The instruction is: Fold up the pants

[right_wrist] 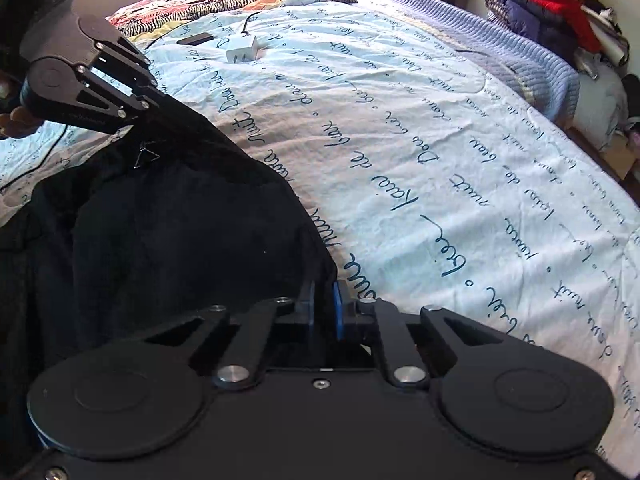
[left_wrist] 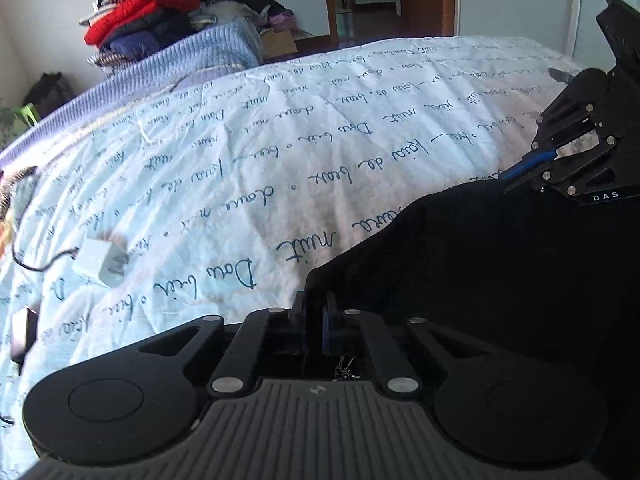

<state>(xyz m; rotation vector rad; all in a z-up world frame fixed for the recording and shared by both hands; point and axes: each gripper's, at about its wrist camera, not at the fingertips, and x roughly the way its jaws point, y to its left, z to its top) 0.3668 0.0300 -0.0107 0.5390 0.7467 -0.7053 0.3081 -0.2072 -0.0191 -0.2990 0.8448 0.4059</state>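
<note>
The black pants (left_wrist: 500, 264) lie on a light blue bedspread with dark handwriting print (left_wrist: 240, 168). My left gripper (left_wrist: 316, 312) is shut on a corner edge of the pants at the bottom of its view. My right gripper (right_wrist: 324, 304) is shut on another edge of the pants (right_wrist: 168, 232). Each gripper shows in the other's view: the right one (left_wrist: 516, 178) at the pants' far edge, the left one (right_wrist: 148, 120) at the upper left. The cloth is stretched between them.
A white charger plug (left_wrist: 102, 264) with a black cable and a dark phone (right_wrist: 195, 39) lie on the bedspread. A blue knitted blanket (left_wrist: 192, 60) runs along the far side. A pile of clothes with a red jacket (left_wrist: 140, 12) stands beyond it.
</note>
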